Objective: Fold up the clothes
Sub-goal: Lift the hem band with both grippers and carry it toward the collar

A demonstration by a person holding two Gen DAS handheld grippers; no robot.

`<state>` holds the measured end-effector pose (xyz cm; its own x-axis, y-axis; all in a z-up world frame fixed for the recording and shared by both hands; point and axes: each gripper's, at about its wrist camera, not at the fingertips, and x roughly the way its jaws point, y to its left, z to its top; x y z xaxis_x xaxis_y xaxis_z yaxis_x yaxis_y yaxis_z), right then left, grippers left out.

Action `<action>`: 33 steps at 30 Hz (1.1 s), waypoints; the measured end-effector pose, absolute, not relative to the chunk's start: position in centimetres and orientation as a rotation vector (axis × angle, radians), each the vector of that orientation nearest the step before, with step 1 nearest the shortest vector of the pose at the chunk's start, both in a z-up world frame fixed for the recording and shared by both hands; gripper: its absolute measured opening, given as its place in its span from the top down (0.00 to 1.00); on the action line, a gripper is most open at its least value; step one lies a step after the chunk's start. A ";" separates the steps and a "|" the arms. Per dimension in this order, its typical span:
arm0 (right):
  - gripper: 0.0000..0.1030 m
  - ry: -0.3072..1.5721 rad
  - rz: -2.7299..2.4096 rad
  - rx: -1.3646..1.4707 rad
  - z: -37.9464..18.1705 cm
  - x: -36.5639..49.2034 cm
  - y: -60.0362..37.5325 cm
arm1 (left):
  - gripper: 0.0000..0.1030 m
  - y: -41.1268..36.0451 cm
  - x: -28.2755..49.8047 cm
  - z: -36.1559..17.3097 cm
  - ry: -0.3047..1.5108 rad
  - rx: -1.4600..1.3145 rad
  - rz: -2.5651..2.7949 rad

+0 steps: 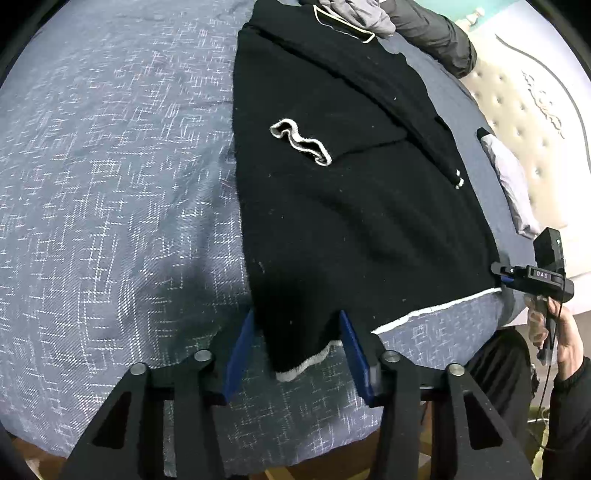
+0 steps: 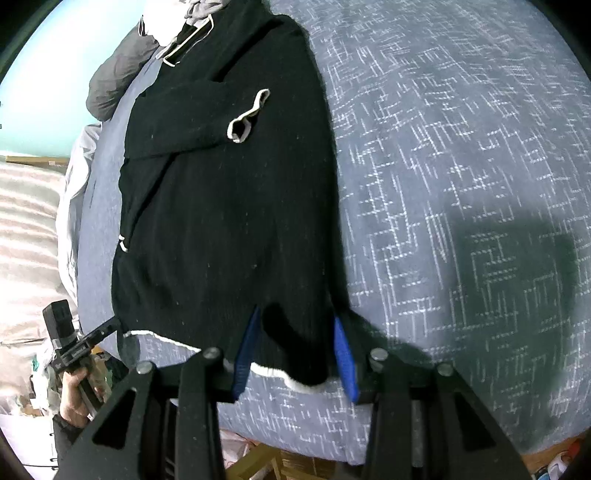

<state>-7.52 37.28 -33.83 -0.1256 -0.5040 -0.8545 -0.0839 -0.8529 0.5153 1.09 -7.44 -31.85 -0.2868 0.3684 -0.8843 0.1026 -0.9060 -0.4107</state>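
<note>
A black sweater [image 1: 351,206] with white trim lies flat on the bed, both sleeves folded across its body, one white cuff [image 1: 299,142] on top. My left gripper [image 1: 297,317] is open, its blue fingers [image 1: 240,350] straddling the near left corner of the hem. My right gripper [image 2: 295,314] is also open, with the hem's other corner [image 2: 295,354] lying loose between its blue fingers [image 2: 343,354]. Each gripper shows in the other's view: the right gripper [image 1: 496,269] at the hem's right end, the left gripper [image 2: 110,325] at its left end, each held by a hand.
The bed has a blue-grey patterned cover [image 1: 110,184], wide and bare on one side of the sweater. A heap of dark grey clothes [image 1: 436,33] lies beyond the collar. A grey pillow [image 1: 513,184] and a tufted beige panel [image 1: 524,110] flank the other side. The bed edge is just below the grippers.
</note>
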 end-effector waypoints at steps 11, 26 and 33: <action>0.62 -0.592 -2.055 1.840 -34.0 -7.4 36.4 | 0.86 -6.4 0.9 -32.8 -0.591 -1.760 2.277; 0.95 -0.457 -2.116 1.708 -31.4 -6.5 35.1 | 0.90 -6.1 1.6 -29.2 -0.515 -1.671 2.294; 0.97 -0.407 -2.163 1.594 -27.0 -5.0 34.7 | 0.91 -7.6 1.7 -24.9 -0.447 -1.583 2.330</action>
